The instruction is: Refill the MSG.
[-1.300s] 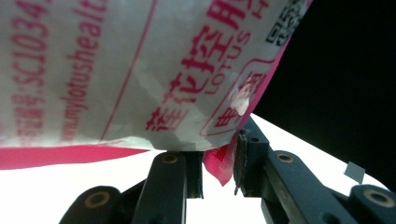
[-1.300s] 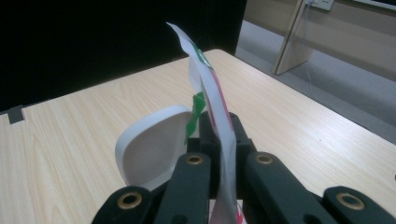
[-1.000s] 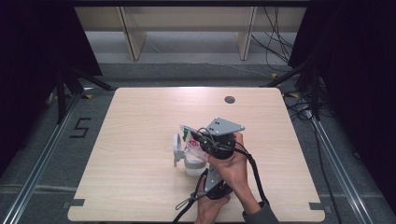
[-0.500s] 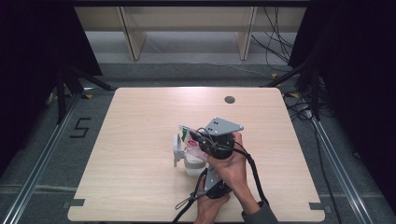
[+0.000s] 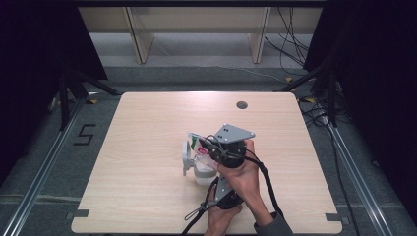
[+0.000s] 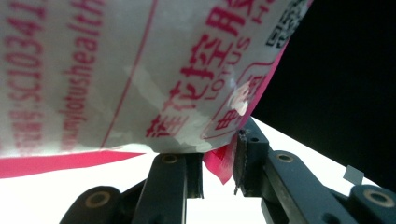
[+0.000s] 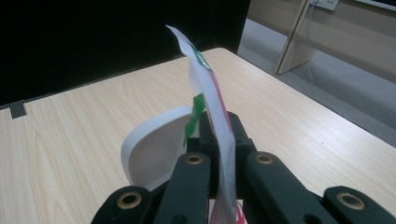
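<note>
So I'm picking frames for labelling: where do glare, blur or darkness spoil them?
Left gripper view: packet very close, print soft, table blown out white. Right gripper view: sharp packet edge, black backdrop. High view: evenly lit, dark curtains at the sides.

The packet (image 5: 197, 145) stands over the cup (image 5: 200, 172), near the table's (image 5: 147, 147) middle.

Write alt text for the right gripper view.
The right gripper is shut on the edge of a thin white packet with red and green print, which stands upright above a white cup. Behind it lies a light wooden table.
</note>
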Demonstrator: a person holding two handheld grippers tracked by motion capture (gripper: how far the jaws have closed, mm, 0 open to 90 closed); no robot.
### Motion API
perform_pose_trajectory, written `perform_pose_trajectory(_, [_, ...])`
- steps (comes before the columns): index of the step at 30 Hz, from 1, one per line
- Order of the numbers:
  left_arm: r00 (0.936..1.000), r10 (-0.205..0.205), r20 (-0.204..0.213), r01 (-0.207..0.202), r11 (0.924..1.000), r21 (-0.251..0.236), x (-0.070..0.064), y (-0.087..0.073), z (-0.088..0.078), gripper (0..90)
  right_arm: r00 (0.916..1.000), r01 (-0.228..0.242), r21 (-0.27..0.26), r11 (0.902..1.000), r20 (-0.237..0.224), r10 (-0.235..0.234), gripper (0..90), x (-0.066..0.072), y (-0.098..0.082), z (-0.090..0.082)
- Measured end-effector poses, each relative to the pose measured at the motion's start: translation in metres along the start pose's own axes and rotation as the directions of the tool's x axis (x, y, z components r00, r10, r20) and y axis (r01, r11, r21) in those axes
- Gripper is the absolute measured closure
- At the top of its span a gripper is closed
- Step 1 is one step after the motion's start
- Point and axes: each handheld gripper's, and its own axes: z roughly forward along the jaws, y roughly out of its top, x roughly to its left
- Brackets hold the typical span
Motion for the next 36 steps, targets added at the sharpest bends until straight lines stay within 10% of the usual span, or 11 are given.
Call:
perform_pose_trajectory(9, [0.9986, 0.053, 0.007, -0.053, 0.9977, 0.042, 0.0028, 0.0006, -0.0026, 75.2, 1.0000, -0.007, 0.002, 1.0000, -0.005, 0.007, 89.7, 0.0002, 0.0001, -0.0003])
perform_pose_trajectory(36, [1.0000, -0.007, 0.000, 0.007, 1.0000, -0.002, 0.0002, -0.0002, -0.0005, 75.2, 0.9999, -0.002, 0.008, 1.0000, -0.010, 0.002, 89.4, 0.0022, -0.0001, 0.0012])
